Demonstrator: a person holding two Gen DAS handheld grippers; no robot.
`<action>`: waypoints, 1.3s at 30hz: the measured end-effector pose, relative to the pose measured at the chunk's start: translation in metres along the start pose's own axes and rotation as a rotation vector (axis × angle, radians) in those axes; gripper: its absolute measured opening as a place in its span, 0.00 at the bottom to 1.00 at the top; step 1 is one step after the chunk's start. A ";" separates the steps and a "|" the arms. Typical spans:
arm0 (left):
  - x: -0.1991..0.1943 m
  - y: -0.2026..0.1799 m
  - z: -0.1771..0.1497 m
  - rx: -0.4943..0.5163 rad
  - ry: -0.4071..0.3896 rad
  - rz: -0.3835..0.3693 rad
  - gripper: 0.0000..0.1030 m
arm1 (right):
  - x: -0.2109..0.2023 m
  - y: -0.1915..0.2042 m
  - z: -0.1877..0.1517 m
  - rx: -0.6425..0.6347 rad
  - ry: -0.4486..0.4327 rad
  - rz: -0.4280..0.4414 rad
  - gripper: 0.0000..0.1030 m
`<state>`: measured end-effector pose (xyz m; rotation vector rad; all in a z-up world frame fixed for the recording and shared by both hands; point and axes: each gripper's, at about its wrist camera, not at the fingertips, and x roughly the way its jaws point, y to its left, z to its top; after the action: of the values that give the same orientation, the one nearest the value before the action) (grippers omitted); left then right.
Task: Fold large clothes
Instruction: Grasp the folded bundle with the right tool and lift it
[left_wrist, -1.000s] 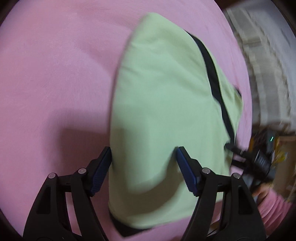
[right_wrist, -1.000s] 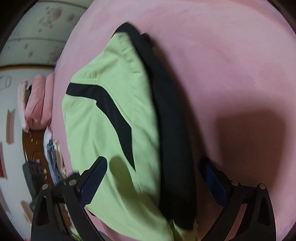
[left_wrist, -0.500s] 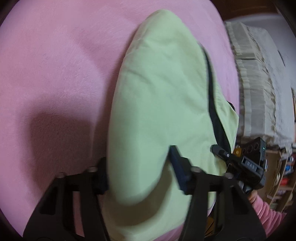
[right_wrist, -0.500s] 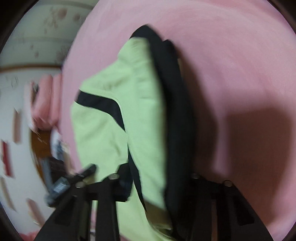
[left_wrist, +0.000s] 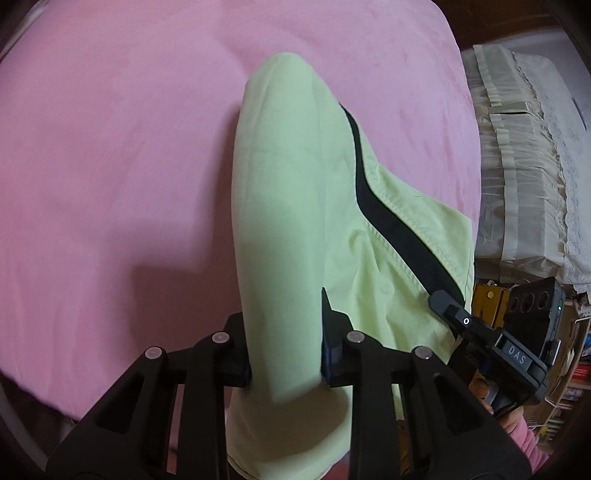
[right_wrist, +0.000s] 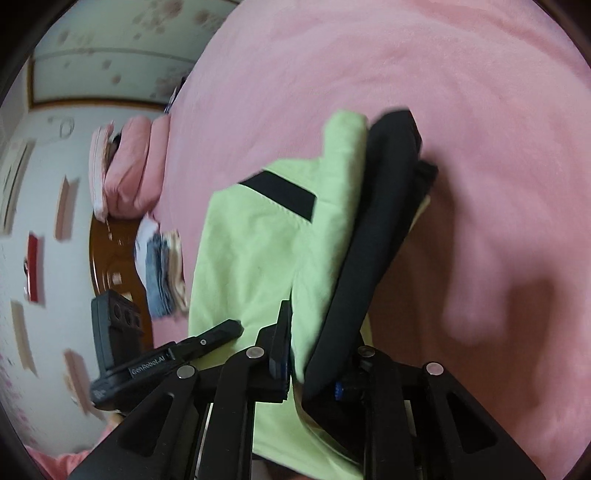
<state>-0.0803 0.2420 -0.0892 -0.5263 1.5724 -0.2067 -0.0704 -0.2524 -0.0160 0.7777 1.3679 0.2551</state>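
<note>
Both tongs, the left tongs (left_wrist: 284, 354) and the right tongs (right_wrist: 317, 373), are closing and pinching bunched near-edge cloth of the lime-green shirt with black trim (left_wrist: 295, 192), which is stretching lengthwise away from them across the pink bed (left_wrist: 110, 129).

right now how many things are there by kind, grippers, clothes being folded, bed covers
grippers: 2 (left gripper, right gripper, each shut on the garment)
clothes being folded: 1 (green and black garment)
bed covers: 1 (pink blanket)
total: 4
</note>
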 end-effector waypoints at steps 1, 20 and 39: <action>-0.006 0.003 -0.012 -0.013 0.002 0.001 0.22 | -0.005 0.005 -0.009 -0.028 0.006 -0.010 0.12; -0.191 0.050 -0.160 -0.175 -0.274 0.102 0.21 | 0.011 0.162 -0.121 -0.395 0.141 0.143 0.09; -0.492 0.310 -0.098 0.063 -0.313 0.185 0.21 | 0.188 0.569 -0.327 -0.506 -0.126 0.176 0.08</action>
<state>-0.2436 0.7161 0.2219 -0.3422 1.2950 -0.0302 -0.1833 0.3876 0.1943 0.4778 1.0520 0.6521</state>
